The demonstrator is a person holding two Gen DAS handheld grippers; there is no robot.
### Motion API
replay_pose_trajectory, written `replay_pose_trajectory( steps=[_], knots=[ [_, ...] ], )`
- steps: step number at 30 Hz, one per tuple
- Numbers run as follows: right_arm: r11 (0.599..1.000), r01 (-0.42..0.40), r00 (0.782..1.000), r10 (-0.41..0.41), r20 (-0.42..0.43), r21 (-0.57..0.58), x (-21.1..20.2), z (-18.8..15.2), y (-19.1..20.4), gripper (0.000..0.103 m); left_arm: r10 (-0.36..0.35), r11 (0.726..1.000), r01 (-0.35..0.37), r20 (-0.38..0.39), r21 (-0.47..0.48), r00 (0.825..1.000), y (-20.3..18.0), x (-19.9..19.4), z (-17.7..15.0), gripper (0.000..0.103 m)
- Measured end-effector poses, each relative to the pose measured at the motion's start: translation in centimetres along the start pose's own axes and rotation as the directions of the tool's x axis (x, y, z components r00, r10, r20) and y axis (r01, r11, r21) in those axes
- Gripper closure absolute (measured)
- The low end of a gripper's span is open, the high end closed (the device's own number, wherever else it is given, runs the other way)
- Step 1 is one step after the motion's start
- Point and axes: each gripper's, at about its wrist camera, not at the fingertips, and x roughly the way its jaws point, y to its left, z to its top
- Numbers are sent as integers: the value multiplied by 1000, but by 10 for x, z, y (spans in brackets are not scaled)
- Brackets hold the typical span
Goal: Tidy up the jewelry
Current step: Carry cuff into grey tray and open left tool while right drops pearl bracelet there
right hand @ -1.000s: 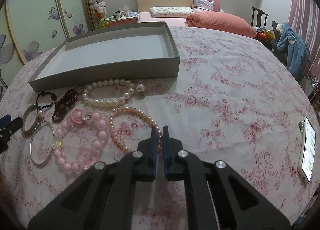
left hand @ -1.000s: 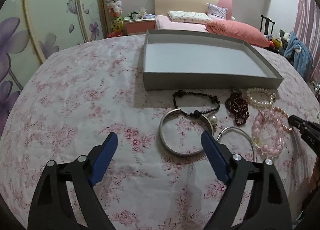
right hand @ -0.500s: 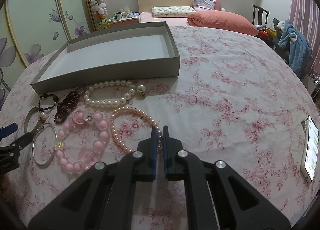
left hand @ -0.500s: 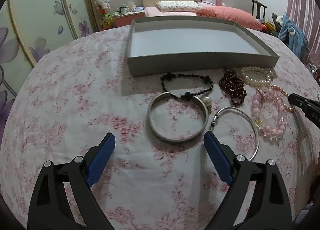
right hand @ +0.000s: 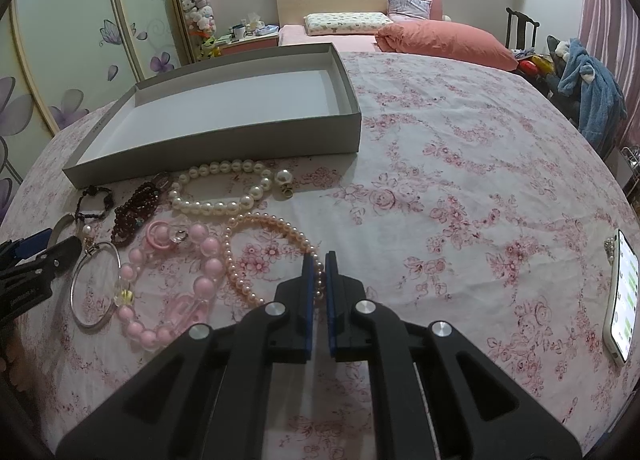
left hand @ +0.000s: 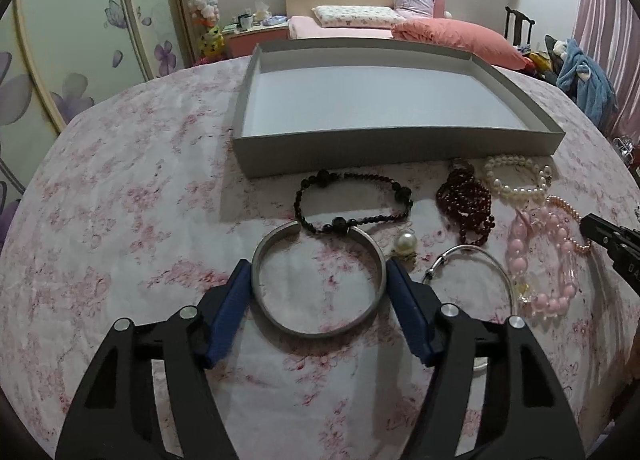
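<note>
Beyond both grippers lies the grey tray point(left hand: 400, 139), nearer it the left gripper point(left hand: 318, 280), jaws just closing, brackets the silver bangle point(left hand: 318, 330) with blue pads at its sides, while the right gripper point(right hand: 319, 266) pinches shut on the pink pearl strand point(right hand: 276, 227).

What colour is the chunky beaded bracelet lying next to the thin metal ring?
Pale pink bracelet, some beads clear; best in the right wrist view.
</note>
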Motion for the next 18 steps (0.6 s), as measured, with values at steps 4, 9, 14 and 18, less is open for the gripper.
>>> replay_pose_trajectory(
  steps=[4, 9, 14, 18],
  knots=[
    [1000, -9, 1000, 9, 3, 4, -1, -2, 0, 97, 8, 1000, -8, 5, -12, 1000, 6, -5, -8, 35],
    [999, -33, 999, 32, 43, 15, -11, -1, 1, 97, 19, 999, -18, 4, -29, 1000, 18, -11, -16, 36],
    [997, -70, 992, 67, 106, 17, -27, 3, 6, 97, 16, 998, -15, 22, -63, 1000, 26, -17, -18, 36],
    [994, -106, 982, 103, 157, 9, -42, 6, 12, 97, 13, 997, -7, 66, -80, 998, 27, -27, -18, 36]
  ],
)
